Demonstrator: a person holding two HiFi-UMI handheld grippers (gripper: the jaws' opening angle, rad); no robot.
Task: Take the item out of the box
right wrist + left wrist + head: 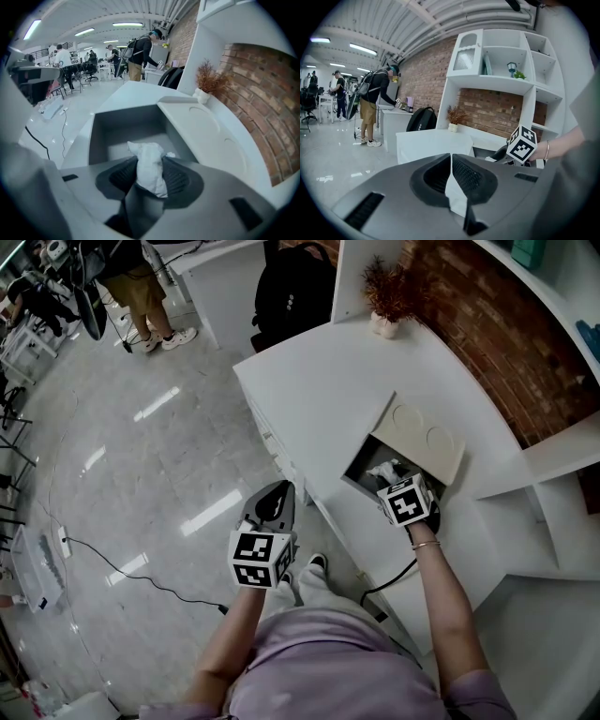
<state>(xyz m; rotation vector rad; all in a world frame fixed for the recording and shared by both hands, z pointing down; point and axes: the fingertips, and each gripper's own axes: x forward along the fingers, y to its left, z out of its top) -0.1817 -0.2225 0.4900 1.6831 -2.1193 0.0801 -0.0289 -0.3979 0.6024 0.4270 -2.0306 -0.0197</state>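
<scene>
- The box [125,123] is standing at the worktop's [319,390] front edge, toward its right end. Its lid [206,136] is lying swung open on the far side.
- The right gripper [149,163] is reaching into the box, and its jaws are clamping the white crumpled item [148,164] by its lower part.
- The item is sitting within the box walls. Whether it is resting on the box floor cannot be told.
- The left gripper [451,161] is hanging off the worktop over the floor, with its jaws closed together on nothing.
- Judgement: the opening and grasping steps are looking complete. The lift clear of the walls and the set-down outside the box are not yet done.
</scene>
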